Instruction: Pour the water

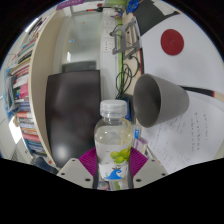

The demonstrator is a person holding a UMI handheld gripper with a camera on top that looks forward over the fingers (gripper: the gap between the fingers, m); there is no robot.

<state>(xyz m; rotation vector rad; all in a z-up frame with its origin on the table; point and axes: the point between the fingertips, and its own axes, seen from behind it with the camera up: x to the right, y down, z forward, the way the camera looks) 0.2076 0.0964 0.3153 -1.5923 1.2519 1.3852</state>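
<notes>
Between the fingers: a clear water bottle [116, 145] with a white cap and a green-and-blue label stands upright, filling the gap.
Gripper [115, 166]: both magenta pads [90, 162] lie against the bottle's sides, so the claw looks pinched onto its lower body; whether the base rests on the table or hangs free is hidden.
Why held so: a grip low on the body keeps the neck clear and lets the bottle tip about the hand, which suits pouring.
Cap: it appears to be on, so by my reading no water can leave yet.
Just beyond, to the right: a dark grey bowl-shaped pot [160, 99], tilted with its rim toward the bottle; it is the likeliest vessel for the water, though I cannot see inside.
Under and beside the pot: white sheets of paper [190, 135] with printed lines, lying on the table.
Behind the bottle: a black chair [72, 115], and thin plant stems [122, 75] rising.
Far left: shelves of books [22, 95].
Far right: a red round disc [173, 41] on the pale wall.
</notes>
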